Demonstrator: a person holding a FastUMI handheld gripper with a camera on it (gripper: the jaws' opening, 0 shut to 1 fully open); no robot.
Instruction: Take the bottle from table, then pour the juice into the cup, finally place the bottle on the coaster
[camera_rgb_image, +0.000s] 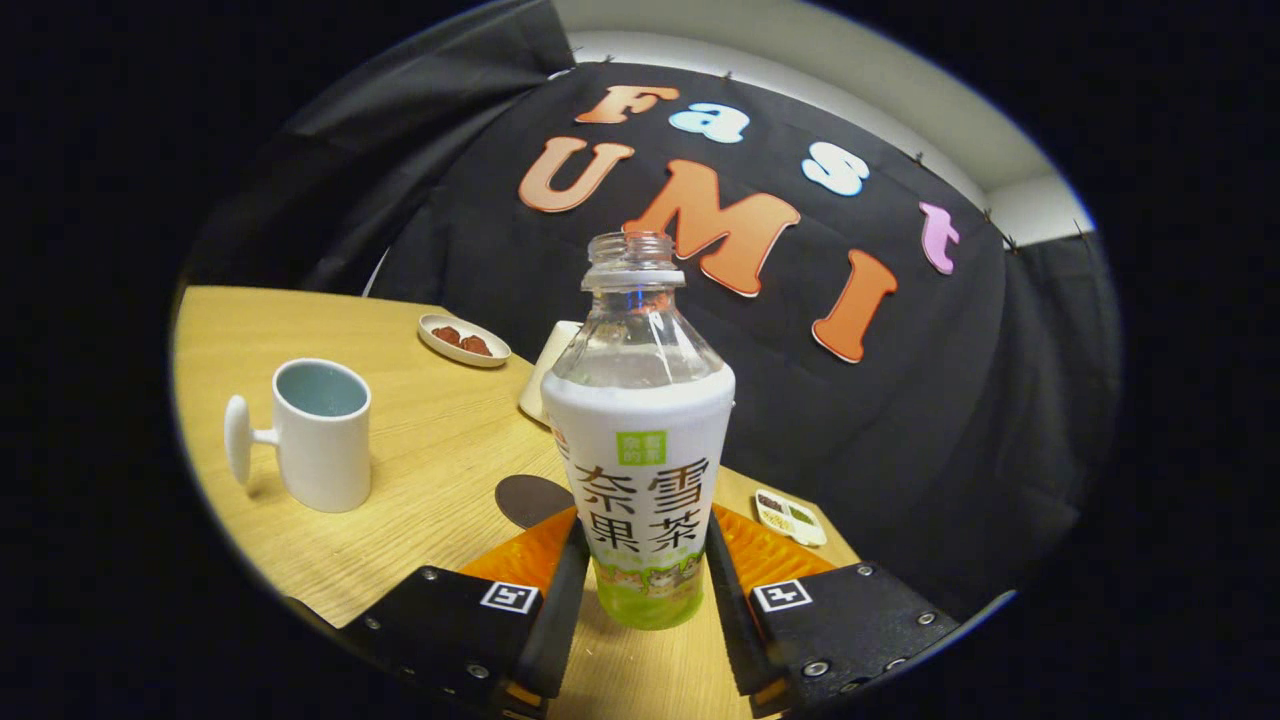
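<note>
Claw: claw (640, 590) closed on the bottle's lower body, one finger pressing each side.
Bottle: bottle (640, 450) upright between the fingers, cap off, base seemingly just above the table (420, 450).
Cup: white cup (318, 432) at 10 o'clock from the bottle, well apart, handle turned away from it.
Coaster: dark coaster (530, 498) just beside the bottle at 9 o'clock.
Dishes: small dish (463, 340) at 11 o'clock, beyond the cup; divided dish (790, 517) at 3 o'clock.

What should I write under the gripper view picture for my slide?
The gripper shut on an open bottle on the wooden table, with a white cup and dark coaster nearby.
</note>
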